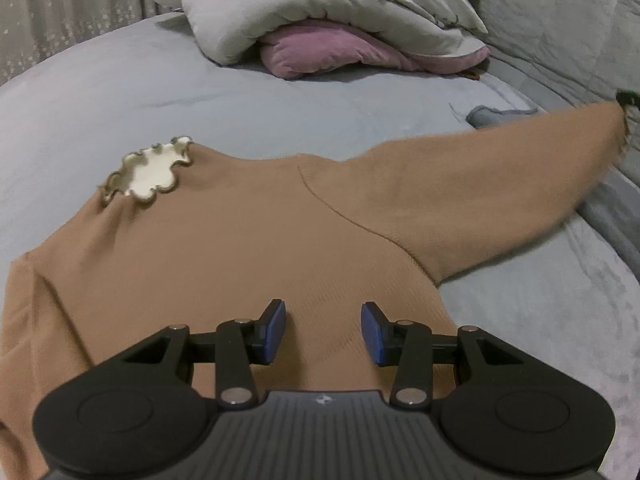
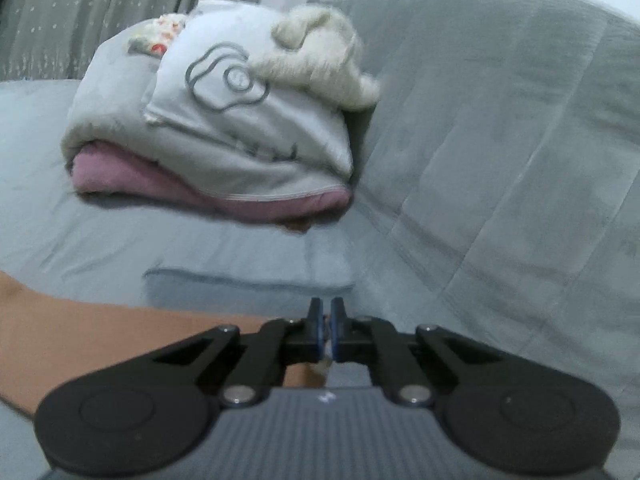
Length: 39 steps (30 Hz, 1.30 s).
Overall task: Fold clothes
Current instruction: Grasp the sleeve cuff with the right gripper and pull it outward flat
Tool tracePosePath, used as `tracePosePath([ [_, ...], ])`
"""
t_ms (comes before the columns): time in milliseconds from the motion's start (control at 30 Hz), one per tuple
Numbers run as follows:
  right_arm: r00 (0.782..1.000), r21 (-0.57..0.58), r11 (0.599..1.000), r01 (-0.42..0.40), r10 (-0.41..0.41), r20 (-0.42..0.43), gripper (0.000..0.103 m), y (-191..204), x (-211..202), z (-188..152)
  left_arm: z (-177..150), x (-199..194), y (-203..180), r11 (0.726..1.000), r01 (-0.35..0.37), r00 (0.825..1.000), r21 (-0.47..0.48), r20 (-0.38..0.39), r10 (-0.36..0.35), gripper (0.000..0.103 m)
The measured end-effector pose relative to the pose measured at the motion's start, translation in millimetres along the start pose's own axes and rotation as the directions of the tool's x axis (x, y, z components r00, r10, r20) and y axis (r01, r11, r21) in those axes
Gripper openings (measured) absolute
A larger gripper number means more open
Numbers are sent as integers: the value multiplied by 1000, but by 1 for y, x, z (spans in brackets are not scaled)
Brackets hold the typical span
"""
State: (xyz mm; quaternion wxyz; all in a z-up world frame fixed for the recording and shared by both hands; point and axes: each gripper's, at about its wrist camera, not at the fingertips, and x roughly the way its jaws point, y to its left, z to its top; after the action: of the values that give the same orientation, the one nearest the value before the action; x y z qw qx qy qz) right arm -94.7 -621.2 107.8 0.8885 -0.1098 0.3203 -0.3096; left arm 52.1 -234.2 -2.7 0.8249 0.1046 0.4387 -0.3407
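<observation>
Two grippers occupy the near field. The left gripper (image 1: 323, 330) hangs over the lower body of the tan sweater (image 1: 240, 248), jaws apart with nothing between them. The right gripper (image 2: 327, 330) has its jaws pressed together on the cuff of the sweater's sleeve (image 2: 100, 344), which is stretched out to the side. The sweater lies spread flat on a grey-blue bedsheet (image 1: 280, 100), with a cream scalloped collar (image 1: 154, 170) at its neck. Farther back, a pile of folded bedding (image 2: 224, 132) rests on the sheet: pale grey over pink, topped by a fluffy white item (image 2: 320, 52). A grey quilted cover (image 2: 500, 140) rises beside it; a grey curtain (image 2: 80, 12) hangs behind.
</observation>
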Motion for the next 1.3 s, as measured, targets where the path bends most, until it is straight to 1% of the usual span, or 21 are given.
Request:
tracePosePath([
  [100, 998, -40, 999, -4, 1, -59, 3, 7, 29, -7, -4, 7, -1, 1000, -10, 1000, 21, 16, 10, 41],
  [167, 995, -34, 999, -12, 9, -100, 3, 12, 43, -13, -5, 8, -2, 999, -12, 1000, 29, 24, 11, 41],
  [200, 990, -17, 1000, -19, 16, -137, 3, 14, 60, -19, -5, 8, -2, 999, -12, 1000, 31, 24, 11, 41],
  [267, 986, -15, 1000, -15, 12, -167, 3, 17, 77, -25, -5, 6, -1, 999, -18, 1000, 30, 22, 18, 41],
  [400, 976, -37, 999, -9, 1, -220, 5, 30, 112, -38, -7, -8, 2, 997, -68, 998, 26, 4, 68, 41],
  [467, 967, -48, 999, 16, -28, -253, 6, 39, 126, -48, -9, -18, 4, 995, -94, 996, 36, -4, 94, 41],
  [500, 962, -68, 997, 38, -55, -267, 14, 43, 131, -52, -11, -24, 6, 993, -108, 994, 41, -10, 109, 41],
  [533, 957, -97, 993, 63, -88, -276, 19, 49, 136, -59, -12, -29, 7, 991, -124, 992, 46, -16, 125, 41],
  [567, 957, -103, 990, 99, -123, -262, 33, 50, 135, -62, -14, -35, 10, 989, -141, 990, 47, -22, 142, 41],
  [600, 960, -80, 991, 107, -124, -253, 51, 48, 132, -61, -16, -41, 13, 986, -157, 987, 46, -26, 159, 41],
  [633, 962, -53, 992, 112, -122, -245, 58, 45, 128, -60, -17, -47, 16, 984, -172, 984, 43, -32, 173, 41],
  [667, 964, -27, 993, 117, -120, -236, 72, 42, 124, -59, -19, -52, 19, 983, -182, 982, 37, -38, 183, 41],
  [700, 971, 30, 995, 100, -91, -220, 79, 35, 115, -55, -20, -57, 22, 982, -186, 981, 26, -45, 187, 41],
  [733, 977, 73, 994, 85, -68, -203, 79, 29, 107, -52, -22, -64, 26, 982, -188, 980, 9, -57, 188, 41],
  [833, 982, 146, 989, 21, 7, -189, 78, 10, 89, -44, -31, -83, 33, 985, -168, 984, -33, -65, 166, 42],
  [900, 982, 181, 983, -28, 61, -181, 72, -5, 78, -45, -40, -94, 35, 987, -154, 986, -43, -63, 152, 42],
  [1000, 975, 209, 974, -85, 125, -185, 68, -21, 71, -56, -53, -106, 37, 989, -136, 989, -49, -69, 133, 43],
  [1067, 968, 226, 966, -125, 168, -185, 67, -29, 69, -62, -62, -111, 37, 991, -117, 990, -58, -86, 112, 43],
  [1133, 951, 274, 940, -203, 256, -175, 66, -43, 68, -77, -70, -115, 36, 992, -101, 991, -70, -96, 94, 43],
  [1233, 926, 306, 909, -285, 343, -158, 64, -48, 71, -90, -80, -116, 31, 993, -74, 992, -91, -106, 64, 43],
  [1300, 918, 311, 897, -313, 370, -145, 54, -45, 74, -95, -84, -116, 27, 993, -57, 993, -108, -112, 45, 43],
])
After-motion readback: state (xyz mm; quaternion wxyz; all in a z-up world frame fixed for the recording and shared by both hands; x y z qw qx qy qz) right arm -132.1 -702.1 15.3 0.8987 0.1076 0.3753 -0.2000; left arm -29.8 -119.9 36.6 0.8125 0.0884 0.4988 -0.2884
